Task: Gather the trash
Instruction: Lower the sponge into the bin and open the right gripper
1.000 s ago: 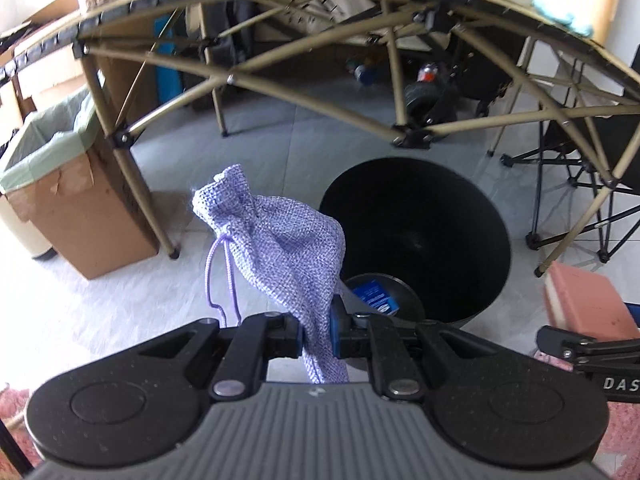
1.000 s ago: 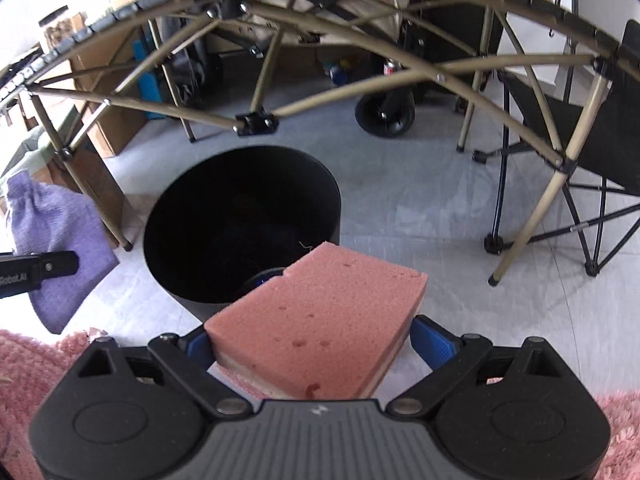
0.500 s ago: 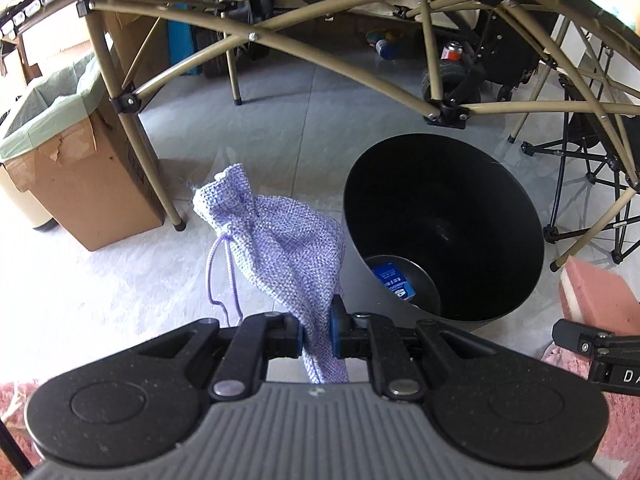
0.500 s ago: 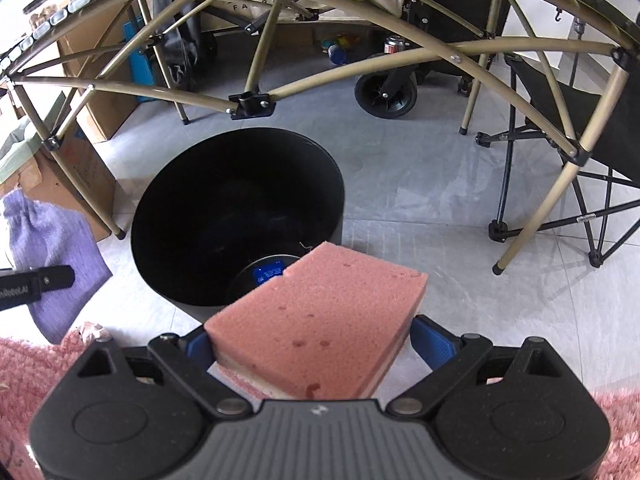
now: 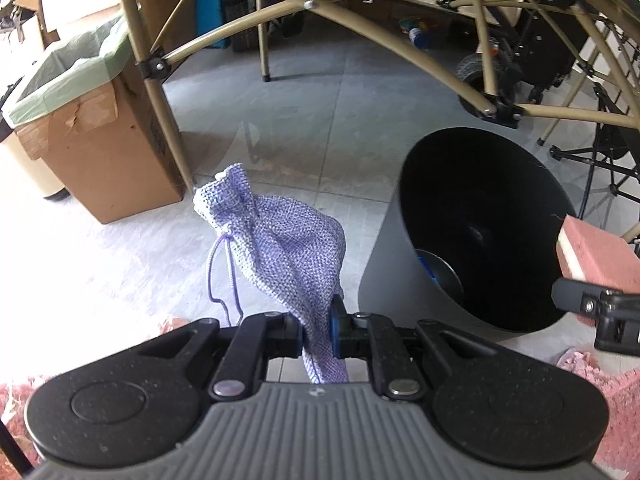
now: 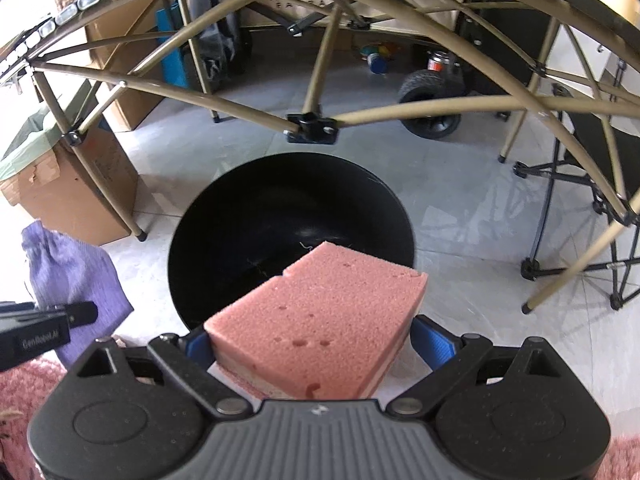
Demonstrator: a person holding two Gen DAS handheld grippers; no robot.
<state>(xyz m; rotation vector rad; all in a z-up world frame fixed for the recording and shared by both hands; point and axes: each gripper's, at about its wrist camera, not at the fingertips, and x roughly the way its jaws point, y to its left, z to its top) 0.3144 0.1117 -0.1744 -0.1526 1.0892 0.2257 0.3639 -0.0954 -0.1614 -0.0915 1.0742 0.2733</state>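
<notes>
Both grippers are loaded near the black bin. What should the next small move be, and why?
Probably carry the right gripper a little further forward, then release. It is shut on the pink sponge, whose far end already overlaps the black bin mouth while its near end does not. The left gripper, shut on the purple pouch, sits beside the bin, so it likely goes second.

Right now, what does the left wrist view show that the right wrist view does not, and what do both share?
Only the left wrist view shows the left gripper shut on the purple drawstring pouch, and a blue-labelled item at the bottom of the black bin.

Only the right wrist view shows the right gripper shut on the pink sponge across its width, and a black wheel beyond.

Both share the bin, pouch, sponge, tan frame and lined cardboard box.
</notes>
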